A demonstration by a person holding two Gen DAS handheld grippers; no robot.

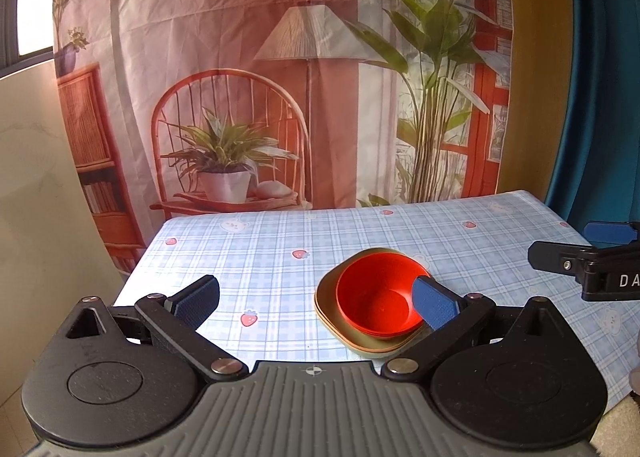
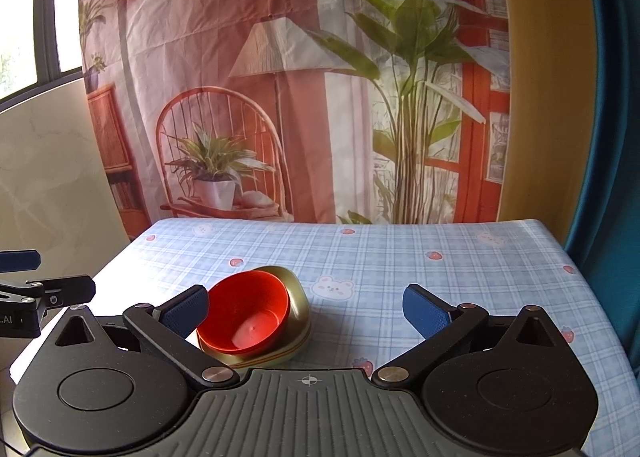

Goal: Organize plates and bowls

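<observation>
Hovering over the checked tablecloth (image 1: 280, 241) now, both tools stand off from 1 neat pile: a red bowl (image 1: 378, 297) nested on olive-and-tan plates (image 1: 326, 311), sitting on the near part of the table. Left gripper (image 1: 318, 299) has its jaws spread wide, nothing between the pads, nothing held. Same story for the right gripper (image 2: 306, 309): jaws splayed apart, empty, only cloth showing in the gap.

Now the relation that matters. In the left wrist view the pile lies to the right of the gripper's centre line, and the right-hand blue pad (image 1: 434, 303) overlaps the bowl's rim in the picture; whether it touches I cannot tell. In the right wrist view the bowl (image 2: 246, 317) and plates (image 2: 298, 311) lie left of centre, with the left-hand pad (image 2: 186, 309) just beside the bowl's rim. So the stack sits between the 2 tools, each one flanking it from its own side, and neither looks clearly nearer.

The bowl is round, so no long axis to line up with. By my reading the stacking looks done, with no loose dish elsewhere on the cloth.
</observation>
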